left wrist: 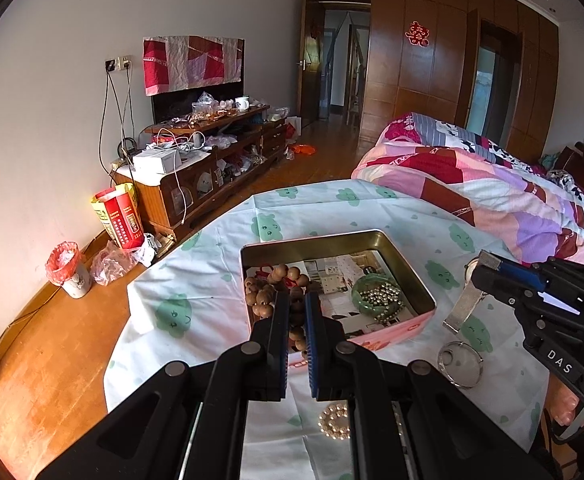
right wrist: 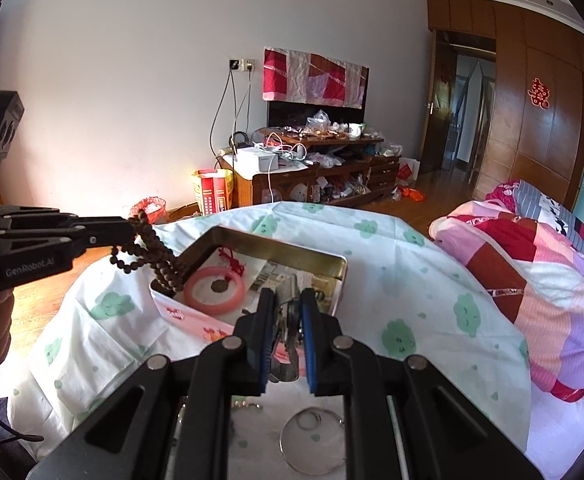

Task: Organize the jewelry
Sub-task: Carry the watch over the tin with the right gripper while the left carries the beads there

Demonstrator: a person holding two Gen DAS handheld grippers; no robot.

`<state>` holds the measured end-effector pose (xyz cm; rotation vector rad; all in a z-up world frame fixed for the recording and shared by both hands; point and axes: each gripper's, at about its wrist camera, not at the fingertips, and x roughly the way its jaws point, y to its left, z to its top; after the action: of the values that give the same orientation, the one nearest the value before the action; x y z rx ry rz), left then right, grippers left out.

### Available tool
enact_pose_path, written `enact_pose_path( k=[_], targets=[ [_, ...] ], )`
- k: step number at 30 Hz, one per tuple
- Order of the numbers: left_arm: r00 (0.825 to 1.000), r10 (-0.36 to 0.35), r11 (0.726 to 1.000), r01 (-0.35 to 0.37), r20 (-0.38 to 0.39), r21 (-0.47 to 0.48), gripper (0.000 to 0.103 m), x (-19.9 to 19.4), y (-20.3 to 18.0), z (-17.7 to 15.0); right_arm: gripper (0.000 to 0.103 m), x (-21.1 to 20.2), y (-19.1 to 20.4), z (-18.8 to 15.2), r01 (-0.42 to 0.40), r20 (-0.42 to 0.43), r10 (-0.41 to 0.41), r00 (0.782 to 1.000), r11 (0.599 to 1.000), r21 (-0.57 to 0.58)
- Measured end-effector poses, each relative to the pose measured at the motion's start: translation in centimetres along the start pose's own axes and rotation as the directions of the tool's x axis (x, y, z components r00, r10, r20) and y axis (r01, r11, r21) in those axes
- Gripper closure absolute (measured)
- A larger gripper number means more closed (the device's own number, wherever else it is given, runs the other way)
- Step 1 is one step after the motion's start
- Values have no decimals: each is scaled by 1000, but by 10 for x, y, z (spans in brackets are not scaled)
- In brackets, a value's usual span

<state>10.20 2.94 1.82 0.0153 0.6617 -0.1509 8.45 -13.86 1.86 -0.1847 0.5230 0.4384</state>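
Observation:
An open metal tin (left wrist: pixel 311 240) (right wrist: pixel 276 240) sits on a table under a white cloth with green prints. My left gripper (left wrist: pixel 296 300) (right wrist: pixel 130 228) is shut on a string of brown wooden beads (left wrist: pixel 268 292) (right wrist: pixel 152 252) that hangs over the tin's left end. My right gripper (right wrist: pixel 288 300) (left wrist: pixel 479 264) is shut on a silver metal strap (left wrist: pixel 463 304) (right wrist: pixel 288 320), which dangles to the right of the tin. Inside the tin lie a pink bangle (right wrist: pixel 214 292), a red knotted tassel (right wrist: pixel 232 260) and a green pouch of silver beads (left wrist: pixel 377 296).
A thin silver bangle (left wrist: pixel 459 364) (right wrist: pixel 311 440) and a pearl bracelet (left wrist: pixel 333 420) lie on the cloth near me. A bed with a patchwork quilt (left wrist: pixel 491 184) stands to the right. A cluttered wooden cabinet (left wrist: pixel 212 160) and a bin (left wrist: pixel 70 268) line the far wall.

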Motion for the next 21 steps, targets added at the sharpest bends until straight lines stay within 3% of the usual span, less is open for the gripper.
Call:
enact_pose_path(
  k=[21],
  targets=[
    [999,37,999,-37,-17,18,97,23,2,12,88,16,0,13,-1,5,1,1000,1000,-1]
  ],
)
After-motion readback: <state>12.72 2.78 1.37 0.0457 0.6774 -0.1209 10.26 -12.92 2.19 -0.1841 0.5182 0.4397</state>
